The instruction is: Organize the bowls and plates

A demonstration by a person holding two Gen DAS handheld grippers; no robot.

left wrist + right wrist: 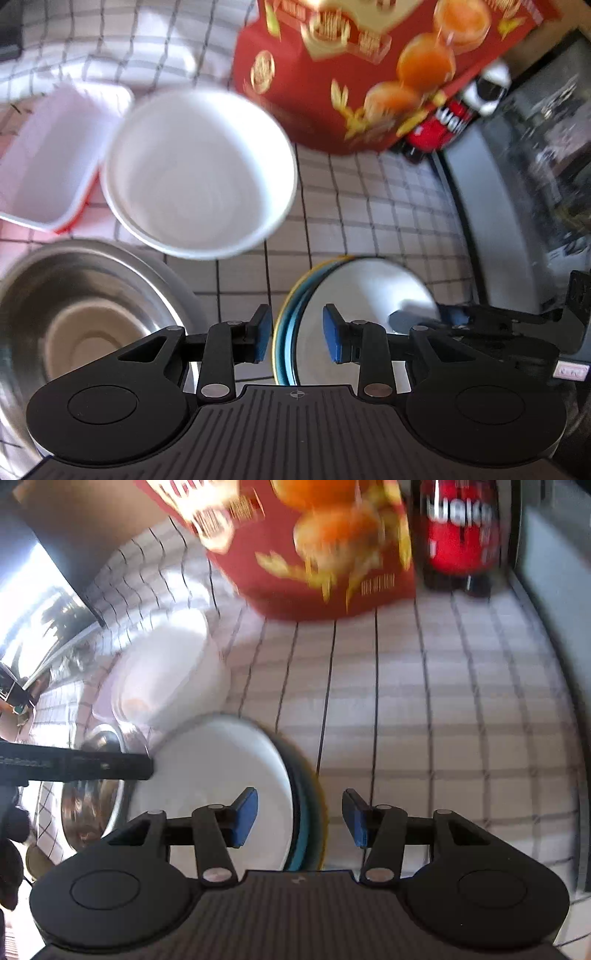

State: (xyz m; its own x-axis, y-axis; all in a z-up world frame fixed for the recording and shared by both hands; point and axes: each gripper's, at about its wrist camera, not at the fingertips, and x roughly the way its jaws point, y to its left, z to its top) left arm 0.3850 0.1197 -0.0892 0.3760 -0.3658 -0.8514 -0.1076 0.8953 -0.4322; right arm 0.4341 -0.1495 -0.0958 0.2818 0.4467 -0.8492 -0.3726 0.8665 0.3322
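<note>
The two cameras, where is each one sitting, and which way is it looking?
Left wrist: sits on the left gripper, looking steeply down at the white-topped plate stack, the round steel bowl and the white paper bowl; its blue-padded fingers show.
Right wrist: sits on the right gripper, looking down at the stack's other edge; the left gripper's black body intrudes.
Shared: stack, both bowls, red printed box.

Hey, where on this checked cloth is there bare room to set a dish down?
The widest bare patch is right of the stacked plates, running back to the red box and the red bottle. The left side is crowded: white bowl, steel bowl and white tray sit close together.
</note>
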